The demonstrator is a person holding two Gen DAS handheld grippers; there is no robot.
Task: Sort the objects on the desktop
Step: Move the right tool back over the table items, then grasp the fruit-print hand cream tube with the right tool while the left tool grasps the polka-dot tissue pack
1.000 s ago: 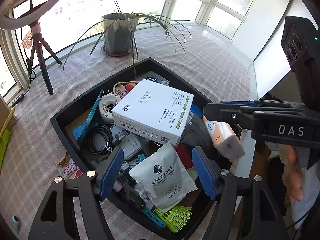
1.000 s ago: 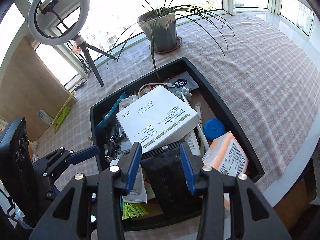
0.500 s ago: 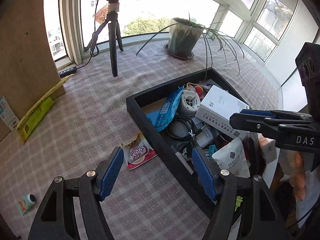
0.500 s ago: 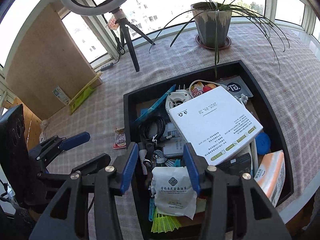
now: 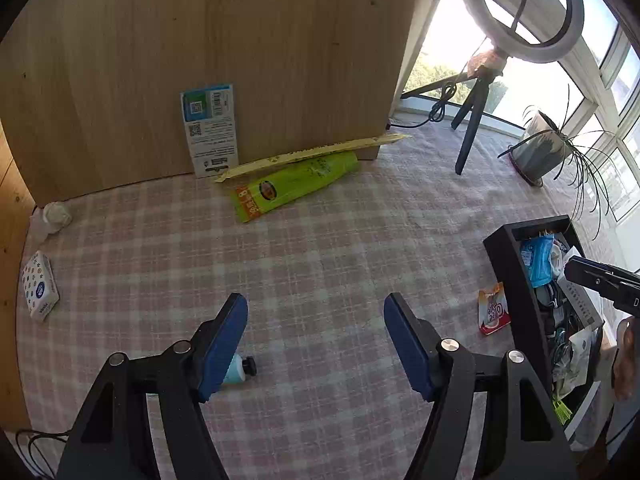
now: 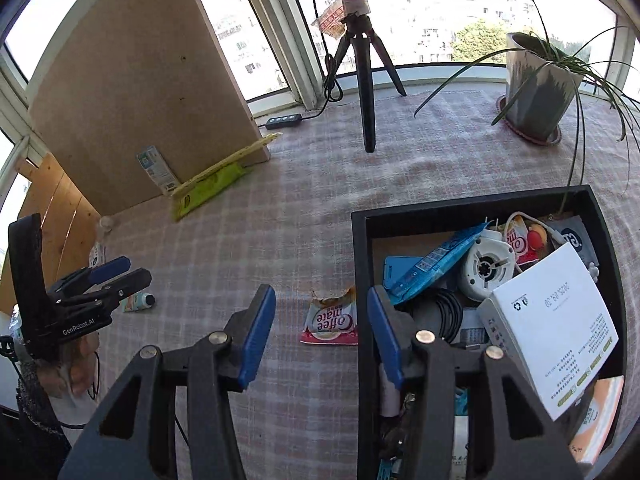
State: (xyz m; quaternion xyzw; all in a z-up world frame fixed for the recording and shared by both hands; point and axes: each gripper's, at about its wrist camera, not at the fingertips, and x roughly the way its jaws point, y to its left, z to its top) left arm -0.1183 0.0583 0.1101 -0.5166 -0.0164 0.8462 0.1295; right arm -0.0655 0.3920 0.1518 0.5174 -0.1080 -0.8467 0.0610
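A black tray [image 6: 360,264] on the checked tabletop [image 6: 248,240] brims with clutter: a tilted white box [image 6: 556,320], a blue packet [image 6: 436,260], coiled black cable [image 6: 448,312]. A Coffee-mate sachet [image 6: 330,320] lies flat just beside its wall, a small tube [image 6: 138,302] well apart.

A ring light on a tripod [image 6: 366,92] stands by the window. A potted plant [image 6: 536,92] sits on the checked tablecloth [image 5: 320,256]. A wooden board [image 5: 200,60] leans upright.

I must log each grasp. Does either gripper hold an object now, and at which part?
Nothing is held. The left gripper and the right gripper both stand open over the checked tablecloth, with nothing between their pads.
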